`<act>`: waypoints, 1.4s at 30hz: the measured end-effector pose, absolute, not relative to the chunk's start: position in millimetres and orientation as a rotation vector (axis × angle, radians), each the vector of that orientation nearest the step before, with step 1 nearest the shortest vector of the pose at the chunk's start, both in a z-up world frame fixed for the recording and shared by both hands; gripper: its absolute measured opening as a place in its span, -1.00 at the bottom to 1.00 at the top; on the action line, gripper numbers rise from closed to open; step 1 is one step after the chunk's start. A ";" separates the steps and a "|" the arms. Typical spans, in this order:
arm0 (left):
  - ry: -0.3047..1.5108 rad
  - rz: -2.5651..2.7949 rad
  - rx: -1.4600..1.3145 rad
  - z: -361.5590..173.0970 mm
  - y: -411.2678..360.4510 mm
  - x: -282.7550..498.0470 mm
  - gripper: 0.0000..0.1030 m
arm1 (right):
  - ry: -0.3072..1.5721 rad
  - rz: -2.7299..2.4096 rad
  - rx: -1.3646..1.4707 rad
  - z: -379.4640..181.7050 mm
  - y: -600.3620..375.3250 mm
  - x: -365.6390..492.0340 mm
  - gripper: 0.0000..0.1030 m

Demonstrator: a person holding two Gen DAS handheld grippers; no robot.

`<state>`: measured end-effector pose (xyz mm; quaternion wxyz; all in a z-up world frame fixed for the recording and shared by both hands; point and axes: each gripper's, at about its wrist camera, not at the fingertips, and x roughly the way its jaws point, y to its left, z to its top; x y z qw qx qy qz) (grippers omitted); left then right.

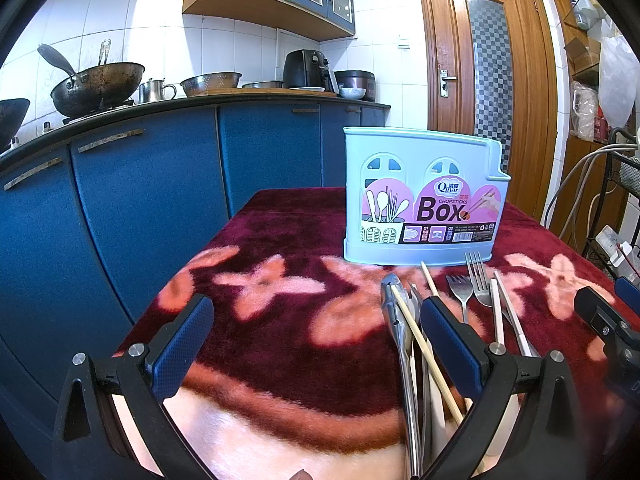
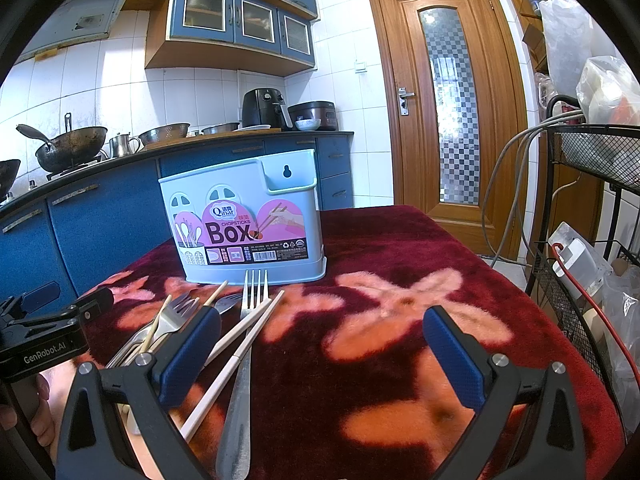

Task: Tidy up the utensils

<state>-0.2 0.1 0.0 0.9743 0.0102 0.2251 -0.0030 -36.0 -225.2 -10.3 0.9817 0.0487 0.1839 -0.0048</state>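
Note:
A pale blue chopsticks box (image 1: 420,196) stands upright on the red flowered table cover (image 1: 280,320); it also shows in the right wrist view (image 2: 244,216). In front of it lie loose utensils: forks (image 1: 478,280), wooden chopsticks (image 1: 424,340), white chopsticks (image 1: 498,312) and metal tongs (image 1: 394,312). In the right wrist view a fork (image 2: 252,292), white chopsticks (image 2: 236,356) and other forks (image 2: 176,316) lie by my right gripper's left finger. My left gripper (image 1: 316,336) is open and empty, left of the pile. My right gripper (image 2: 320,344) is open and empty, right of the pile.
Blue kitchen cabinets (image 1: 140,208) with a wok (image 1: 96,88) and pots stand behind and left of the table. A wooden door (image 2: 452,100) is at the back. A black wire rack (image 2: 580,240) with cables and bags stands right of the table edge.

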 end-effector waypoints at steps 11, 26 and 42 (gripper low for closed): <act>0.455 -0.006 0.021 0.0 0.0 -0.2 1.00 | 0.376 -0.010 0.100 -10.5 -226.2 -35.8 1.00; 0.576 -0.066 0.102 -0.2 -10.0 17.0 1.00 | 0.550 0.041 0.164 -10.6 -237.3 -13.7 1.00; 0.809 -0.139 0.081 -24.2 -7.8 45.3 0.85 | 0.766 0.117 0.112 -14.2 -225.9 6.5 0.67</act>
